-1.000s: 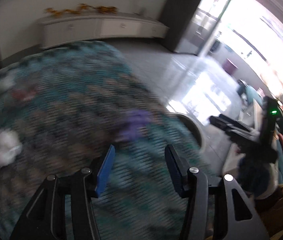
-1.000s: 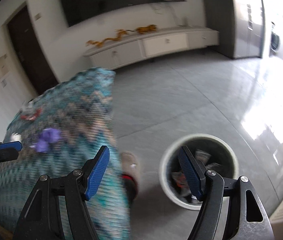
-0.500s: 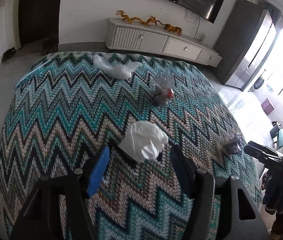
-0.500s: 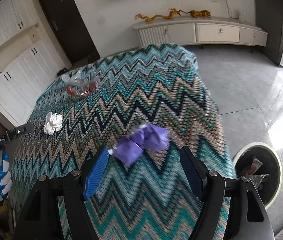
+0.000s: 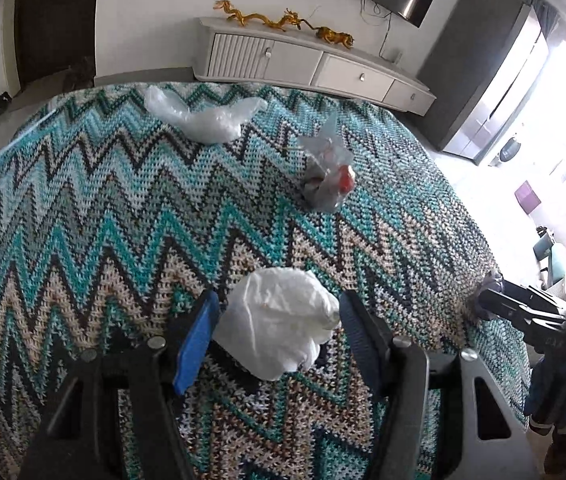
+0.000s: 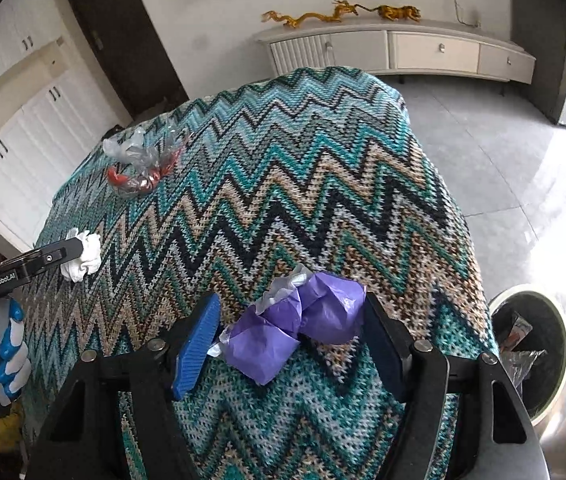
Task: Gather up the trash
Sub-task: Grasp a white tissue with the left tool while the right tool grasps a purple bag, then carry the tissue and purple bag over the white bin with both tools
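Trash sits in the round bin (image 6: 531, 352) on the grey floor, low at the right of the right wrist view; inside it are some crumpled wrappers (too dark to tell more). The bin stands just beside the edge of the zigzag blanket (image 6: 283, 168). On the blanket lies a purple wad (image 6: 295, 328), with a bit of silver-white at its far left end. It is longer than it is wide, and its long side runs across, from one finger to the other. The right gripper (image 6: 287, 340) has its jaws spread around the wad; they have just been closing, the right finger is at the wad's edge, and the blue left pad is just apart from it. In the left wrist view a white crumpled wad (image 5: 279, 324) lies on the blanket, lumpy, a bit longer from left to right. The left gripper (image 5: 277, 336) is spread around it, with both pads very near its sides; its jaws have just been closing a little. Farther off lie a clear bag with red bits (image 5: 327, 176) and a long white plastic bag (image 5: 203, 118), stretched sideways.
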`<action>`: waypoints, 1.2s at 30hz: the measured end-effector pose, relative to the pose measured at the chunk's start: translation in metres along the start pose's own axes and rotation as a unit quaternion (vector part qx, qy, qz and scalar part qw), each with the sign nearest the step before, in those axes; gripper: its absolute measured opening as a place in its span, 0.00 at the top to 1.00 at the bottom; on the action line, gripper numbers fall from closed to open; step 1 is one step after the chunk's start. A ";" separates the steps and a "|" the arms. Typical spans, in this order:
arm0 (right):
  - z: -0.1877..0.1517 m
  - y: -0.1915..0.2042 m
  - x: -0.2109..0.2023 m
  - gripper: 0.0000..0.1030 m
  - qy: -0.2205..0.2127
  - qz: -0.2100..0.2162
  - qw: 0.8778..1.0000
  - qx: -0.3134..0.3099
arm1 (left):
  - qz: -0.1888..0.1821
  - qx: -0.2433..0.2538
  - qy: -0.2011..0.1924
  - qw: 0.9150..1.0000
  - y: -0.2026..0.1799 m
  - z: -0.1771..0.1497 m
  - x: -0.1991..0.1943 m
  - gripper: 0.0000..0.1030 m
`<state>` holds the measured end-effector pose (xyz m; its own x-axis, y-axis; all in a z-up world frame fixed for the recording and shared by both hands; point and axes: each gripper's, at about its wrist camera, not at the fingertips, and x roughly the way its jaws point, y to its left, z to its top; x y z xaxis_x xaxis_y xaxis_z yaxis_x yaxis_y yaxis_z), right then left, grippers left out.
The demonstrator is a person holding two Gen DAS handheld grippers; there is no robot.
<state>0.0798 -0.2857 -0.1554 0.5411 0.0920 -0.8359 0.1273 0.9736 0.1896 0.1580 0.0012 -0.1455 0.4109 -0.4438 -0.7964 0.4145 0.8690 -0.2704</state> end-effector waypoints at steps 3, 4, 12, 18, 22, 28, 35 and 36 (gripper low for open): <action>0.000 0.008 0.004 0.46 0.004 -0.008 1.000 -0.020 | -0.008 -0.009 0.004 1.000 0.003 -0.001 0.004 0.55; 0.000 0.012 0.006 0.51 0.006 -0.012 0.999 -0.030 | -0.010 -0.011 0.003 1.000 0.004 -0.001 0.004 0.59; -0.005 0.034 0.009 0.69 0.014 -0.052 0.994 -0.095 | -0.015 -0.001 -0.008 1.000 -0.003 -0.004 -0.001 0.82; -0.009 0.044 -0.002 0.70 0.006 -0.047 0.992 -0.117 | -0.011 -0.011 -0.016 1.000 -0.002 -0.010 -0.010 0.90; -0.013 0.049 -0.013 0.70 -0.002 -0.036 0.991 -0.132 | -0.009 -0.012 -0.022 1.000 -0.008 -0.014 -0.021 0.91; -0.022 0.044 -0.031 0.70 -0.015 -0.023 0.990 -0.137 | -0.017 -0.002 -0.025 1.000 -0.034 -0.016 -0.037 0.92; -0.030 0.011 -0.051 0.70 -0.029 -0.042 0.990 -0.133 | -0.053 0.029 -0.013 0.998 -0.092 -0.004 -0.037 0.92; -0.031 0.003 -0.054 0.70 -0.032 -0.046 0.990 -0.129 | -0.062 0.035 -0.009 0.997 -0.103 -0.002 -0.035 0.92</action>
<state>0.0255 -0.2812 -0.1257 0.5889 -0.0057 -0.8082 -0.0329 0.9990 -0.0310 0.0993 -0.0724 -0.0906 0.3673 -0.5519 -0.7486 0.5192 0.7895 -0.3273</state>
